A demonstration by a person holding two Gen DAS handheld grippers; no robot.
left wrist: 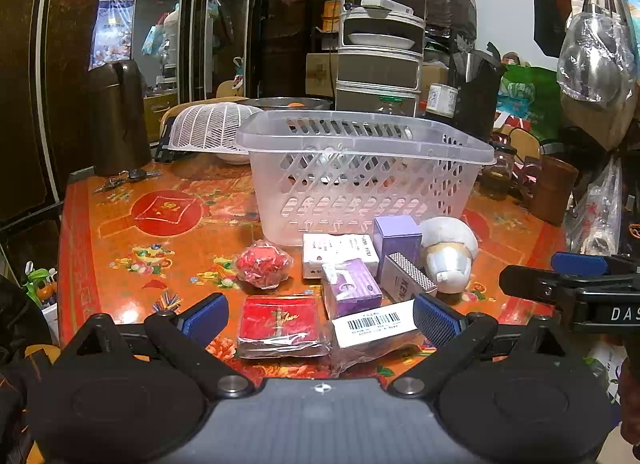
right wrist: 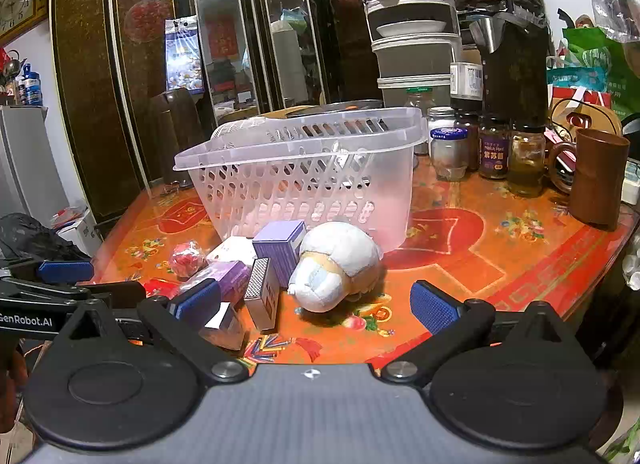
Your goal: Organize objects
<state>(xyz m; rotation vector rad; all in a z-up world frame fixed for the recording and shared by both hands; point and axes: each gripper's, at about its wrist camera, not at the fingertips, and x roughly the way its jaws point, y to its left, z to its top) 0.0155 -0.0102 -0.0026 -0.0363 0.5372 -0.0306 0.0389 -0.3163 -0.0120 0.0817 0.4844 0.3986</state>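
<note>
A clear plastic basket (left wrist: 360,184) (right wrist: 304,180) stands on the red-orange table. In front of it lie small items: a red wrapped ball (left wrist: 262,264) (right wrist: 186,258), a red flat box (left wrist: 280,324), a white box (left wrist: 336,252), a purple box (left wrist: 396,234) (right wrist: 280,244), a purple packet (left wrist: 352,284), a barcode-labelled bag (left wrist: 374,324), a silver matchbox-like box (left wrist: 408,278) (right wrist: 262,292) and a white plush toy (left wrist: 450,250) (right wrist: 340,264). My left gripper (left wrist: 320,318) is open, hovering over the red box and bag. My right gripper (right wrist: 316,302) is open, near the plush toy.
Jars (right wrist: 494,148) and a brown cup (right wrist: 598,176) stand at the table's right. A white mesh cover (left wrist: 208,128), a dark thermos (left wrist: 116,116) and keys (left wrist: 128,178) sit at the back left. Stacked trays (left wrist: 380,36) rise behind the basket.
</note>
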